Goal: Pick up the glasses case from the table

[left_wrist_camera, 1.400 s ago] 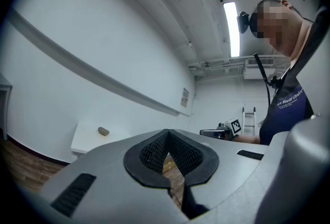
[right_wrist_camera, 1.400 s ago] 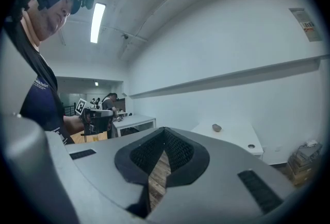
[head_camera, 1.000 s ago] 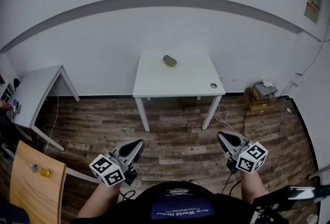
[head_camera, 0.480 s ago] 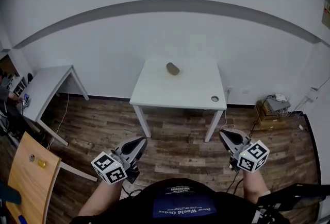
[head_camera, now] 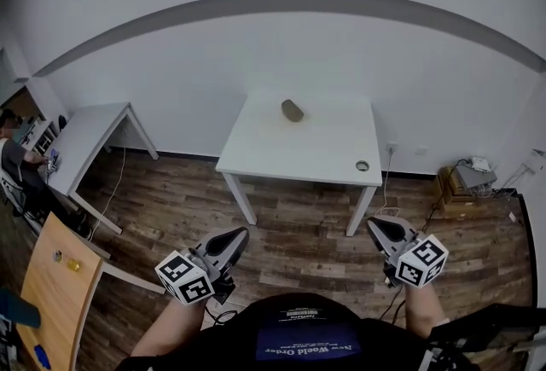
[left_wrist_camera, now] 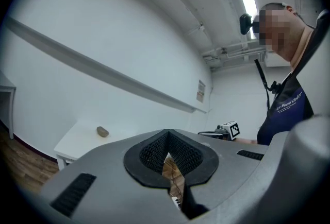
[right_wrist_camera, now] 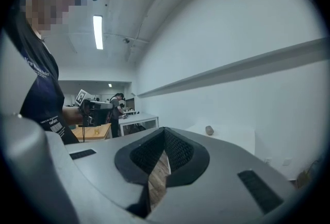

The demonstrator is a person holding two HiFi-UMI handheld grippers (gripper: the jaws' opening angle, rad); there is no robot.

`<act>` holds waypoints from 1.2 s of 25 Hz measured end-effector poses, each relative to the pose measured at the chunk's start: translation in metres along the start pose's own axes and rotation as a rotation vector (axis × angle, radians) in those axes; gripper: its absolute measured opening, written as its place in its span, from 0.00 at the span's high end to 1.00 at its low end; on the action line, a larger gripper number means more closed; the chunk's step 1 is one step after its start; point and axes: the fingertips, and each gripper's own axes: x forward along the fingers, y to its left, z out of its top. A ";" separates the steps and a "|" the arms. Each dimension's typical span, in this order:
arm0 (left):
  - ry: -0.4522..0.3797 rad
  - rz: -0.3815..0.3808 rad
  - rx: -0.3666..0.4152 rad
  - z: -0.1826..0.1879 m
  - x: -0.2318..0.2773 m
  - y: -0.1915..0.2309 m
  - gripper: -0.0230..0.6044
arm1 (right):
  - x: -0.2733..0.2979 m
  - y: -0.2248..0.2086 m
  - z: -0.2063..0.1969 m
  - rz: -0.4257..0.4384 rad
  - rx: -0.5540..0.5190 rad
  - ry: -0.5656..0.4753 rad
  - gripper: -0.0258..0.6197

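The glasses case (head_camera: 293, 110), a small brownish oval, lies at the back of a white table (head_camera: 299, 152) against the wall. It also shows far off in the left gripper view as the case (left_wrist_camera: 102, 131) and in the right gripper view as the case (right_wrist_camera: 209, 130). My left gripper (head_camera: 236, 236) and right gripper (head_camera: 375, 226) are held level over the wooden floor, well short of the table, one at each side. Both are shut with nothing between the jaws, as the left gripper (left_wrist_camera: 167, 150) and right gripper (right_wrist_camera: 164, 155) show up close.
A small round object (head_camera: 363, 165) sits near the table's front right corner. Another white table (head_camera: 85, 135) stands at the left with a seated person (head_camera: 12, 158) beyond it. A wooden chair (head_camera: 51, 292) is at the lower left. A box with cables (head_camera: 465, 182) stands by the right wall.
Both grippers have been carried forward across the floor towards the table, which now sits nearer and lower in the head view. The jaws stay shut.
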 end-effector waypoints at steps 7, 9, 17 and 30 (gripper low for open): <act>-0.012 -0.070 -0.008 0.010 0.017 0.057 0.96 | 0.048 -0.013 0.009 -0.050 -0.025 0.025 0.96; -0.017 -0.089 -0.004 0.019 0.019 0.085 0.96 | 0.069 -0.016 0.020 -0.079 -0.033 0.018 0.96; -0.020 -0.167 0.028 0.070 0.014 0.206 0.96 | 0.177 -0.004 0.061 -0.147 -0.042 -0.001 0.96; 0.017 -0.223 -0.010 0.071 0.044 0.329 0.96 | 0.293 -0.032 0.052 -0.190 0.023 0.048 0.96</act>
